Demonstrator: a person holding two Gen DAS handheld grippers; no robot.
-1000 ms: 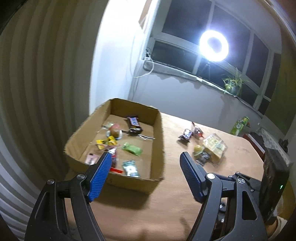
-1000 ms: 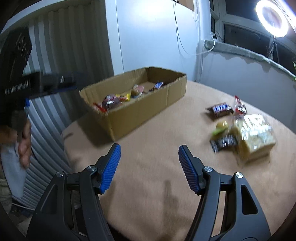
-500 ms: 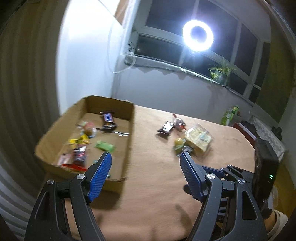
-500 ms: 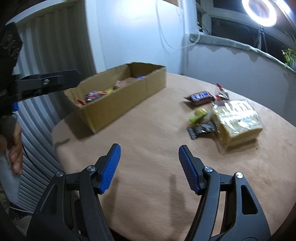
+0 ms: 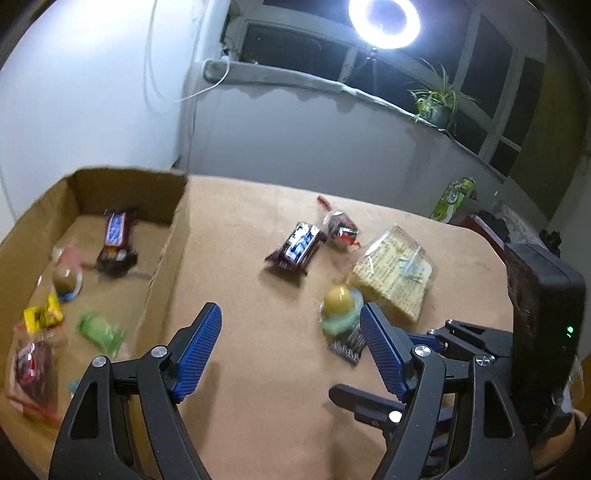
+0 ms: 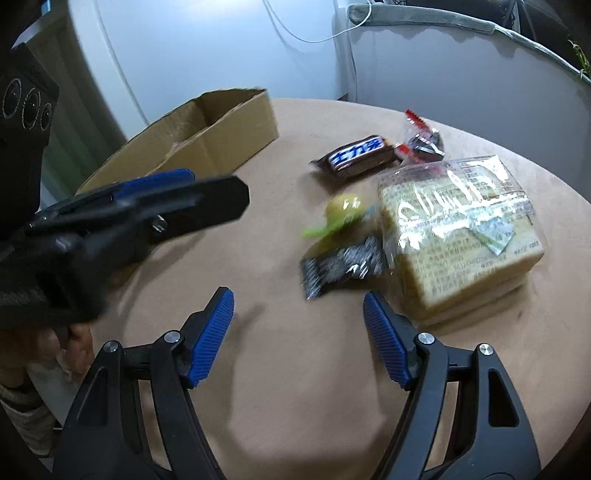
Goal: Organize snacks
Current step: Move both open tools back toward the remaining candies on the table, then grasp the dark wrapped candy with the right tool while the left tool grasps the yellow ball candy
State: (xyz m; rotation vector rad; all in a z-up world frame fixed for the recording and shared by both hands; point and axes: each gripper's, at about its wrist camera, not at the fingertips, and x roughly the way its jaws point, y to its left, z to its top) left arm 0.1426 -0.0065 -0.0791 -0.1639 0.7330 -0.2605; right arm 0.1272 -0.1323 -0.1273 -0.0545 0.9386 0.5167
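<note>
A cardboard box (image 5: 173, 243) on the left of the round table holds several snacks, among them a Snickers bar (image 5: 116, 236). Loose on the table lie a Snickers bar (image 5: 297, 247) (image 6: 358, 157), a red-and-black packet (image 5: 340, 229) (image 6: 419, 142), a yellow-green jelly cup (image 5: 341, 304) (image 6: 341, 210), a black wrapper (image 5: 347, 343) (image 6: 340, 266) and a clear bag of bread (image 5: 393, 273) (image 6: 458, 229). My left gripper (image 5: 290, 349) is open and empty above the table, right of the box. My right gripper (image 6: 297, 334) is open and empty, just short of the black wrapper.
The box (image 6: 221, 136) stands at the far left in the right wrist view, partly behind the left gripper's body (image 6: 140, 214). A ring light (image 5: 384, 18), a potted plant (image 5: 437, 99) and a green can (image 5: 454, 197) stand beyond the table's far edge.
Both grippers have swung right and forward, from the box toward the loose snacks. The snacks now appear closer and larger. Both stay open and empty.
</note>
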